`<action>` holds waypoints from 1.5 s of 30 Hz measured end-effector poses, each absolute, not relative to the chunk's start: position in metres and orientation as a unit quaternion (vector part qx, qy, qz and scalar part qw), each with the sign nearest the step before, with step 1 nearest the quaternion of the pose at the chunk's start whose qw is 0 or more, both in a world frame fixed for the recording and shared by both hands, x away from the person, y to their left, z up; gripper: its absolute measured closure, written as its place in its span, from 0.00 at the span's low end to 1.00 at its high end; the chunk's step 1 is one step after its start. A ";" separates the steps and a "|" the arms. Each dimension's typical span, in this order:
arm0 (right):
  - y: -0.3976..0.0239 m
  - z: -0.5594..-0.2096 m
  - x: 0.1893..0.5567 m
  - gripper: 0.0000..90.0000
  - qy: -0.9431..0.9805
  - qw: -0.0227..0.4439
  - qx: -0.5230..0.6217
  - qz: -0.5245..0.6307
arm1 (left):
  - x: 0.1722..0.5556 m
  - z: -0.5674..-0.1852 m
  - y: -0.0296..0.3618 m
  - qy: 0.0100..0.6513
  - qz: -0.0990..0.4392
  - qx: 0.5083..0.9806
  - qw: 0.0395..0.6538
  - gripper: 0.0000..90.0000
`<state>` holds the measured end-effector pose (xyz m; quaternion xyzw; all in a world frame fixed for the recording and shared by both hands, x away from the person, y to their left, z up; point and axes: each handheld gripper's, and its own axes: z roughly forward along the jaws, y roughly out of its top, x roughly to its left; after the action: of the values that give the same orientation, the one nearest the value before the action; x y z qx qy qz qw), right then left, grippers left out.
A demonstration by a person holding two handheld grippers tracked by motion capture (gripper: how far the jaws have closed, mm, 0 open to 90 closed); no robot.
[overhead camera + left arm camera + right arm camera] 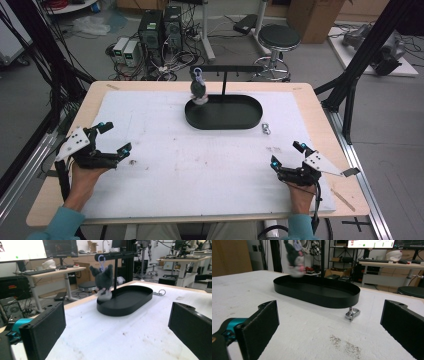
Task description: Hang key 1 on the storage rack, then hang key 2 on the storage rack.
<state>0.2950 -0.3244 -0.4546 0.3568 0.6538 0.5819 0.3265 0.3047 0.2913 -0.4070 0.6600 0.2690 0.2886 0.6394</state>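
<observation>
A black oval tray (248, 122) with a T-shaped hanging stand (225, 68) sits at the table's far middle. A dark grey plush keychain (198, 89) hangs by a lilac loop from the stand's left end, over the tray's left rim (103, 280) (294, 255). A small silver carabiner (266, 128) lies on the white mat just right of the tray (352, 313) (160, 292). My left gripper (115, 137) rests open at the near left, nothing between its jaws. My right gripper (286, 155) rests open at the near right, also holding nothing.
The white mat (200, 160) covers most of the wooden table (50, 200). Black frame posts (350, 95) stand beside the table's right edge. A stool (279, 37) and computers with cables (160, 30) are on the floor beyond the far edge.
</observation>
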 end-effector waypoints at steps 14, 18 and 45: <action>-0.324 -0.454 0.296 0.01 0.656 0.328 0.357 0.578 | 0.290 -0.424 0.289 0.268 0.298 0.642 0.654 0.02; -0.324 -0.454 0.296 0.01 0.656 0.330 0.356 0.578 | 0.291 -0.426 0.290 0.267 0.298 0.641 0.655 0.02; -0.339 -0.393 0.334 0.01 0.710 0.268 0.378 0.530 | 0.284 -0.443 0.295 0.284 0.299 0.641 0.647 0.02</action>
<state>0.3341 -0.3392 -0.3925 0.3785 0.7100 0.5298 0.2682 0.2838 0.2949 -0.4429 0.6415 0.2840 0.2992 0.6468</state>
